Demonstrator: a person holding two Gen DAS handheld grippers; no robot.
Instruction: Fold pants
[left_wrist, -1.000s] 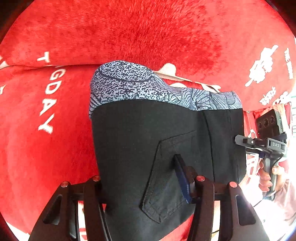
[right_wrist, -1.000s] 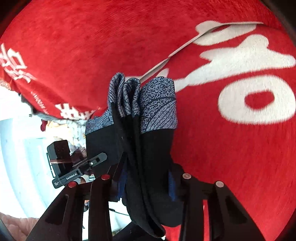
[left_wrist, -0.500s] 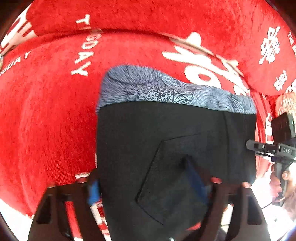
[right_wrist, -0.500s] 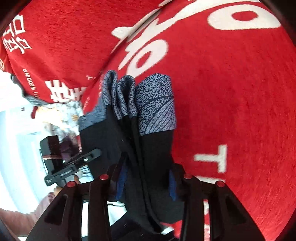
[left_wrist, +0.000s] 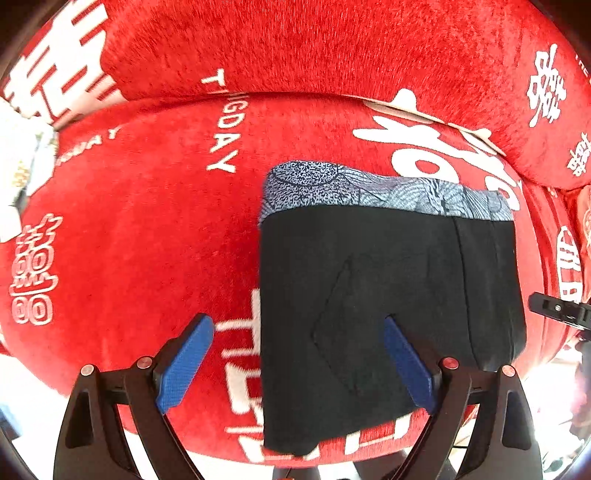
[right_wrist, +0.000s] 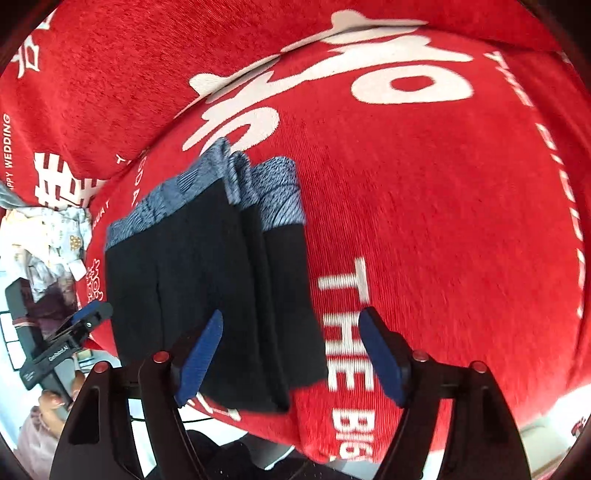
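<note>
The black pants (left_wrist: 388, 295) with a blue-grey patterned waistband (left_wrist: 384, 190) lie folded into a compact stack on the red cushion (left_wrist: 140, 236). A back pocket faces up. My left gripper (left_wrist: 297, 363) is open above the stack's left edge, its right pad over the pocket. My right gripper (right_wrist: 291, 360) is open over the stack's right edge (right_wrist: 280, 295), holding nothing. The right gripper's tip (left_wrist: 557, 308) shows at the far right of the left wrist view, and the left gripper (right_wrist: 70, 332) shows at the left of the right wrist view.
The red cushion carries white lettering (right_wrist: 343, 325) and meets a red backrest (left_wrist: 332, 48) behind. The cushion's front edge (right_wrist: 332, 454) runs just below the grippers. A heap of light clothes (right_wrist: 48, 236) lies off the cushion's left end.
Both grippers have opened and let go of the folded pants, which now rest on the cushion. Both grippers have drawn back a little from the stack.
</note>
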